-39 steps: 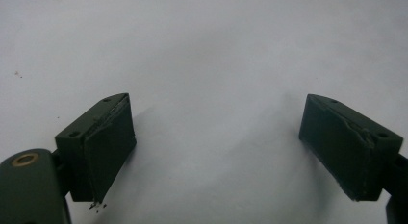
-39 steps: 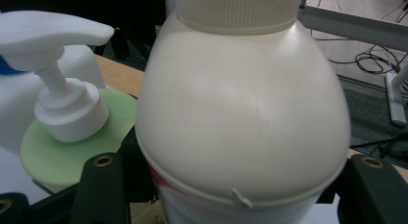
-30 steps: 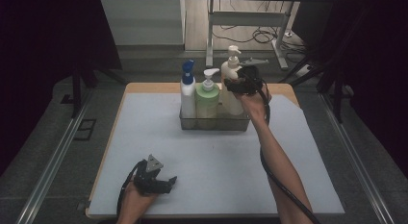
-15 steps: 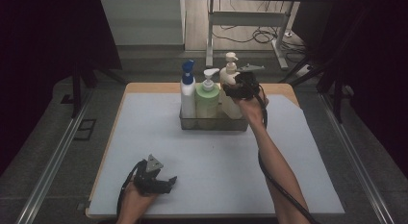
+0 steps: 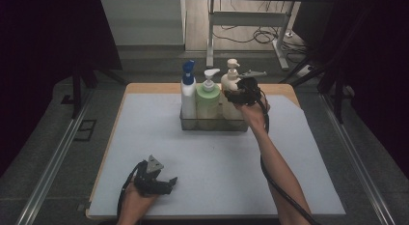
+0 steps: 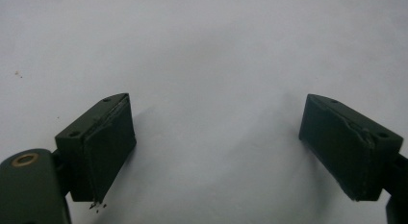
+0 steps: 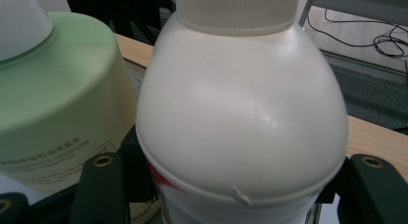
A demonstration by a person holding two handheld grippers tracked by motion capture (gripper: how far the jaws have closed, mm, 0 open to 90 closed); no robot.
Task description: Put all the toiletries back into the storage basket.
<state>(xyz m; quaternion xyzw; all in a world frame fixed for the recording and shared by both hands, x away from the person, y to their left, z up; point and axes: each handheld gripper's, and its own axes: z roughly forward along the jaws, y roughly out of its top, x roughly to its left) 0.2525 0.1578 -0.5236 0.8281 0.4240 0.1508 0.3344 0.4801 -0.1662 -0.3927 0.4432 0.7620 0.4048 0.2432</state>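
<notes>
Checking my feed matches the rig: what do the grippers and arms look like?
Both handheld grippers, left gripper and right gripper, are black, with blocky jaw pads and brass-coloured screws. The left one carries a grey three-cornered plate. A black cable trails along the right forearm. Forearms are bare, without sleeves.

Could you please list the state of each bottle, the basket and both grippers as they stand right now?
cream bottle: upright in the basket, gripped.
green bottle: upright in the basket, untouched.
white bottle with blue cap: upright in the basket, untouched.
basket: on the mat, holding three bottles.
right gripper: shut on the cream bottle.
left gripper: open, empty, above the mat.
</notes>
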